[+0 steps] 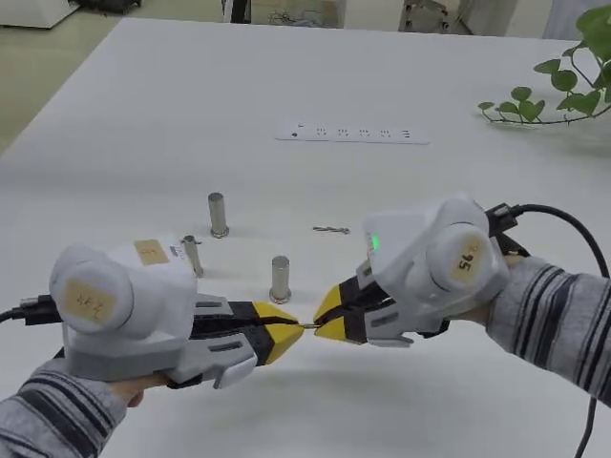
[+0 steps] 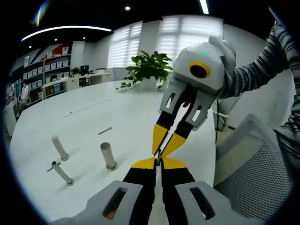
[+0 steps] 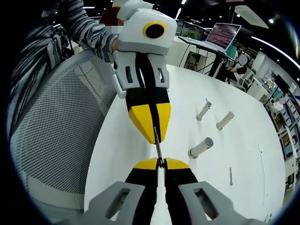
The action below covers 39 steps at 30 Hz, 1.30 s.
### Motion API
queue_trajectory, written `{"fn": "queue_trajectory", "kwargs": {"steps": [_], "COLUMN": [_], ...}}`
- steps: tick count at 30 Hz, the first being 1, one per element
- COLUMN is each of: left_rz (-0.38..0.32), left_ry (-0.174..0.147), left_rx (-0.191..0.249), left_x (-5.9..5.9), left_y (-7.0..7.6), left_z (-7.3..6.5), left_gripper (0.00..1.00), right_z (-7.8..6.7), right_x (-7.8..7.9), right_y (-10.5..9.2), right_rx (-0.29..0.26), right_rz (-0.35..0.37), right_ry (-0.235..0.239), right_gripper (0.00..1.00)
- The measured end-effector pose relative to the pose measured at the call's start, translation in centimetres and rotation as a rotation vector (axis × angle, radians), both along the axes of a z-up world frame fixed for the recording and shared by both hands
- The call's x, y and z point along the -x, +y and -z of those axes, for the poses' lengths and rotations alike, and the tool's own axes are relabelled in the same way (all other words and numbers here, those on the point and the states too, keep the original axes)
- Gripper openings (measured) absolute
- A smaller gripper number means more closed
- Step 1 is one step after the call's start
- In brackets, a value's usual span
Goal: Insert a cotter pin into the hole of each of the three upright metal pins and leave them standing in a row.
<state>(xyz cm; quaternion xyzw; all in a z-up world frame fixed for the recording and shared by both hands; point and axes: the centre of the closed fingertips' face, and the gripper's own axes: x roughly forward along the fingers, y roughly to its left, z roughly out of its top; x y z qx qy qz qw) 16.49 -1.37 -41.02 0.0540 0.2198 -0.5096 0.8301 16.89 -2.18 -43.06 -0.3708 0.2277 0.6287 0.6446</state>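
The left gripper [image 1: 286, 336] has its yellow-tipped jaws pressed together on one end of a thin cotter pin [image 1: 308, 327]; the right gripper [image 1: 323, 324] meets it tip to tip, its jaws likewise pinched on the other end; in the right gripper view the cotter pin [image 3: 158, 146] shows as a short dark sliver bridging the two sets of tips. It is held in the air above the table, its long axis roughly level and running straight from one gripper to the other, crosswise to the person; which end is the head I cannot tell.

Just beyond the tips the near metal pin [image 1: 280, 279] stands upright; the third metal pin [image 1: 192, 255] stands to its left, near the left gripper's body, with a small cross-piece near its top that looks like a cotter pin already through it; the far metal pin [image 1: 218, 215] stands upright further back. A loose cotter pin [image 1: 331, 230] lies flat on the table, well apart to the right of the far metal pin.

The table [image 1: 143, 114] is plain white and matt; a white power strip [image 1: 351, 134] lies flat far across it; a leafy plant [image 1: 563, 76] reaches in at the far right. Beside the table is a grey mesh chair [image 3: 56, 140]; an open laptop [image 3: 222, 35] sits on another desk; the room is an office with strip lights and blinds.
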Motion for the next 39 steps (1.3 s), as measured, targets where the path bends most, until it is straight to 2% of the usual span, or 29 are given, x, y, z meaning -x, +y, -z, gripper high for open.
{"fn": "queue_trajectory", "kwargs": {"steps": [3,5,9,13,17,21,24,27,31,32,35,39], "left_rz": [-0.023,-0.048,-0.078,-0.128,-0.171,-0.231,-0.27,-0.315,-0.351,-0.358,-0.381,-0.411], "left_ry": [-0.014,-0.006,-0.012,-0.024,-0.044,-0.085,-0.113,-0.129,-0.127,-0.136,-0.139,-0.123], "left_rx": [-0.013,-0.016,-0.036,-0.034,-0.045,-0.046,-0.057,-0.058,-0.07,-0.075,-0.087,-0.106], "left_x": [-0.4,-0.7,-1.3,-2.1,-2.9,-3.9,-4.6,-5.3,-6.1,-6.4,-6.8,-7.6], "left_y": [0.3,0.5,1.0,1.6,2.1,2.6,2.8,3.1,3.5,3.5,3.4,3.4], "left_z": [0.1,0.3,0.7,0.8,0.8,0.6,0.6,0.7,1.4,1.5,1.7,2.6], "left_gripper": [0.01,0.01,0.01,0.08,0.11,0.15,0.18,0.2,0.25,0.25,0.27,0.28], "right_z": [0.1,0.2,0.1,0.2,0.5,0.7,0.8,1.0,1.4,1.4,1.7,2.2], "right_x": [0.0,-0.1,-0.6,-1.4,-2.5,-3.2,-4.5,-5.3,-6.2,-6.4,-6.8,-7.6], "right_y": [0.0,0.0,-0.2,-0.6,-1.2,-1.4,-2.0,-2.0,-2.2,-2.2,-2.1,-2.3], "right_rx": [0.012,0.017,0.022,0.044,0.071,0.087,0.126,0.139,0.161,0.161,0.16,0.169], "right_rz": [-0.006,0.001,0.019,0.051,0.095,0.122,0.16,0.175,0.193,0.195,0.209,0.223], "right_ry": [-0.009,-0.007,-0.021,-0.032,-0.049,-0.056,-0.113,-0.137,-0.161,-0.163,-0.148,-0.141], "right_gripper": [0.0,0.0,0.0,0.0,0.0,0.0,0.0,0.0,0.0,0.0,0.0,0.0]}}
